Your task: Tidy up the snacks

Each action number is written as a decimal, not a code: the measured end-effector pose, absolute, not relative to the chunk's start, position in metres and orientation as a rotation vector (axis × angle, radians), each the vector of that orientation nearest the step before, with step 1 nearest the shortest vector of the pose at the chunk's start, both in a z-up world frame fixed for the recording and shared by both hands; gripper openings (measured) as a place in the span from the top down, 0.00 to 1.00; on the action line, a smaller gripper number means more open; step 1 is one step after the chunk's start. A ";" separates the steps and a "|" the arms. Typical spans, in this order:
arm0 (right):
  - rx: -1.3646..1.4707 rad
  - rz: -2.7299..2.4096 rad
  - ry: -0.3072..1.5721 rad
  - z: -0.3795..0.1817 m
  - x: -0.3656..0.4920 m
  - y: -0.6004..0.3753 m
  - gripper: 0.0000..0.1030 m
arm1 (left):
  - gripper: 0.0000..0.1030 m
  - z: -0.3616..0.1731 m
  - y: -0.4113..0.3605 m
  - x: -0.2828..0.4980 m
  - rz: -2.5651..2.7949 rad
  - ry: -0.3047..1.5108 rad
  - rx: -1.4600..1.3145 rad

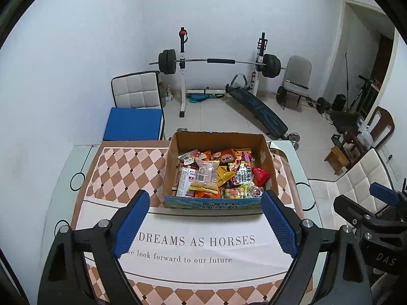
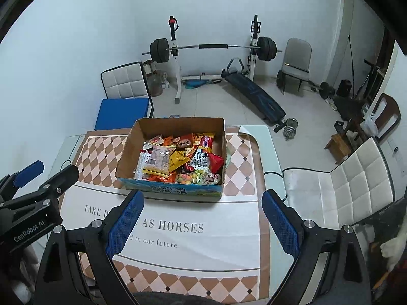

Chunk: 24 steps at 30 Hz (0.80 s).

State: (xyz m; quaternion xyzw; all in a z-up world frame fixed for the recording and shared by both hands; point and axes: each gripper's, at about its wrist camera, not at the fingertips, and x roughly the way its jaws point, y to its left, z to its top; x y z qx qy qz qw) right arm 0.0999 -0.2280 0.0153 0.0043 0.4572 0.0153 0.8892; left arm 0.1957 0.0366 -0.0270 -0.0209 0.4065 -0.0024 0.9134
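Observation:
An open cardboard box (image 1: 269, 162) stands on the table, also in the right wrist view (image 2: 127, 152). It is filled with several snack packets (image 1: 216, 172), (image 2: 178, 160), orange, yellow, red and clear. My left gripper (image 1: 206, 200) is open and empty, held above the cloth just in front of the box. My right gripper (image 2: 203, 200) is open and empty, in front of the box and a little to its right. Each gripper shows at the side of the other's view.
A checkered tablecloth (image 1: 122, 167) with printed text covers the glass table (image 1: 302, 178). White padded chairs stand at the right (image 2: 356, 178) and far left (image 1: 137, 89). A barbell rack (image 1: 218, 62), bench and dumbbells (image 2: 290, 127) are on the floor behind.

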 end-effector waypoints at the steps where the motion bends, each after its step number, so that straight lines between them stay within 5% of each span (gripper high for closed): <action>1: 0.008 0.029 0.945 0.018 0.098 -0.228 0.07 | 0.13 -0.026 0.037 0.194 -0.005 0.834 -0.045; 8: 0.003 -0.015 0.921 0.018 0.102 -0.229 0.02 | 0.13 -0.030 0.039 0.196 -0.001 0.820 -0.036; 11: -0.001 -0.037 0.905 0.015 0.108 -0.229 0.02 | 0.01 -0.036 0.040 0.203 -0.003 0.825 -0.028; 24: 0.001 -0.095 0.918 -0.012 0.145 -0.232 0.01 | 0.01 -0.053 0.048 0.230 0.033 0.822 -0.017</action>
